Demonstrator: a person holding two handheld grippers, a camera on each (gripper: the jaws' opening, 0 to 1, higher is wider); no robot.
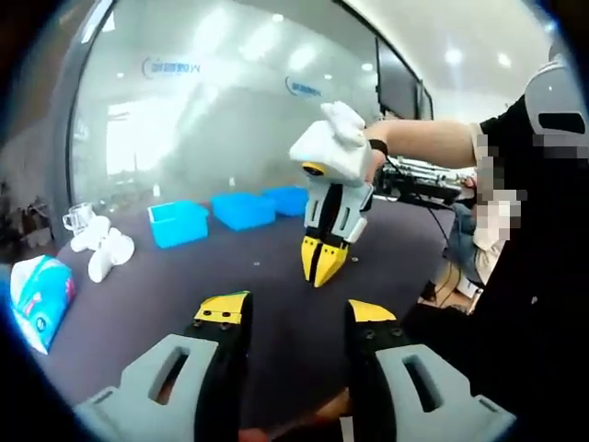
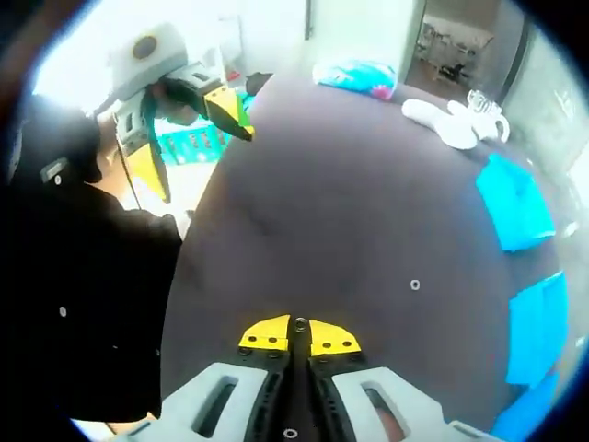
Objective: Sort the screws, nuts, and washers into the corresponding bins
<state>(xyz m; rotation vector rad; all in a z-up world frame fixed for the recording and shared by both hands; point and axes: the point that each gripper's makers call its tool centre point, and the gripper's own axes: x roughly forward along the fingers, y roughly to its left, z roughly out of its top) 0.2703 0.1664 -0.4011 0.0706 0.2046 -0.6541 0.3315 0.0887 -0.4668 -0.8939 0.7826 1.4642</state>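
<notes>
- You face a frosted glass wall (image 1: 230,101) with faint blue logos.
- Ceiling lights (image 1: 453,55) glow above you.
- A dark monitor (image 1: 398,81) hangs on the right.
- The dark table (image 2: 350,203) spreads out broadly before you.

Three bins (image 1: 178,223) (in a row) line the table's (image 1: 138,304) far edge.

Office meeting room, frosted glass wall (image 1: 230,101) with logos, wall screen (image 1: 397,81), ceiling downlights

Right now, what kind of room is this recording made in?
Probably an office or meeting room: a frosted glass wall with logos, a dark screen on the wall, ceiling lights, and a large dark table holding blue bins.
</notes>
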